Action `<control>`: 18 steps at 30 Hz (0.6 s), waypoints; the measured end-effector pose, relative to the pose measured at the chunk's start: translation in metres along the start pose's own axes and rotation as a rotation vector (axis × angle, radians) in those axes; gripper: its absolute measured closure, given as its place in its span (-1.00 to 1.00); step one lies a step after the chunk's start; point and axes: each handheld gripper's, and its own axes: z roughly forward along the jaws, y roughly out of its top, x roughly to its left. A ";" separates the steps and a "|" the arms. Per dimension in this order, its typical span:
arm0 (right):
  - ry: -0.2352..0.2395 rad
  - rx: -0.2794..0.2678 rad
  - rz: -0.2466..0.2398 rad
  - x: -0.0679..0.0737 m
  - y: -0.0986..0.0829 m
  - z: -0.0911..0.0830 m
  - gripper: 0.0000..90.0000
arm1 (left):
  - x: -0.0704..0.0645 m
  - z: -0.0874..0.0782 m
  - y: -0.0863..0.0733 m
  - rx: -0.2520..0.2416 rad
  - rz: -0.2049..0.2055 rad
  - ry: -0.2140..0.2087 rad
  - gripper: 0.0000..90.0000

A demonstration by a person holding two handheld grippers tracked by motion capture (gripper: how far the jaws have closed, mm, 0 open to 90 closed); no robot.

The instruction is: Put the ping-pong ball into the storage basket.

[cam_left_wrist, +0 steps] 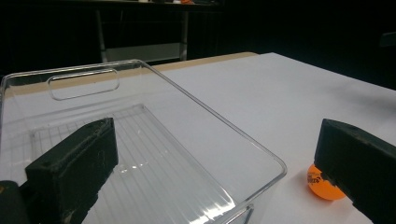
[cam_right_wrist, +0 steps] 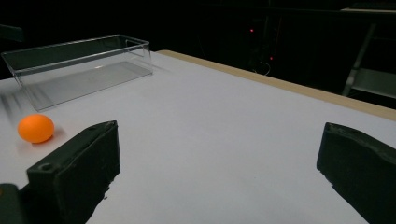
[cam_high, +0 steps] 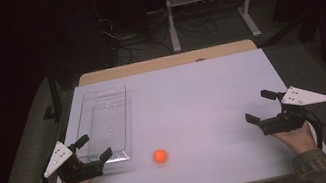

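black foam-faced jaws of the left gripper (cam_high: pixel 93 148) stand wide apart with nothing between them, held at the near left corner of the white desk (cam_high: pixel 202 94) by a hand in an olive sleeve. in the high view its two jaws straddle the near short end of the clear rectangular plastic tray (cam_high: pixel 105 123), one jaw over the tray's near left corner and the other just at its near right corner. the left gripper view adds what the high view cannot: the tray's ribbed floor, the rounded handle slot cut into its far wall, and dark printed lettering on the small orange ball (cam_left_wrist: pixel 322 184), half hidden behind the jaw at the right of that view. the ball lies on the desk just outside the tray's near corner, not in it.

the right gripper (cam_high: pixel 258 106) sits at the near right side of the desk, its jaws likewise spread apart and holding nothing, with its grey three-cornered plate on top and a cable trailing off the desk edge. the right gripper view looks across the bare white surface toward the small orange ball (cam_right_wrist: pixel 36 128), which rests well apart from this gripper, and beyond it the clear tray (cam_right_wrist: pixel 79 65) seen from the side, standing flat and empty. the high view places the small orange ball (cam_high: pixel 160 156) near the front edge, between the two grippers and closer to the left one, just beside the tray's near right corner. beyond the desk's tan far strip stands a white metal frame (cam_high: pixel 208 2) among loose cables on the dark floor.
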 end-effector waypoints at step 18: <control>-0.002 -0.002 -0.004 0.001 -0.001 -0.001 -1.00 | -0.015 0.005 0.014 0.057 0.078 0.000 -1.00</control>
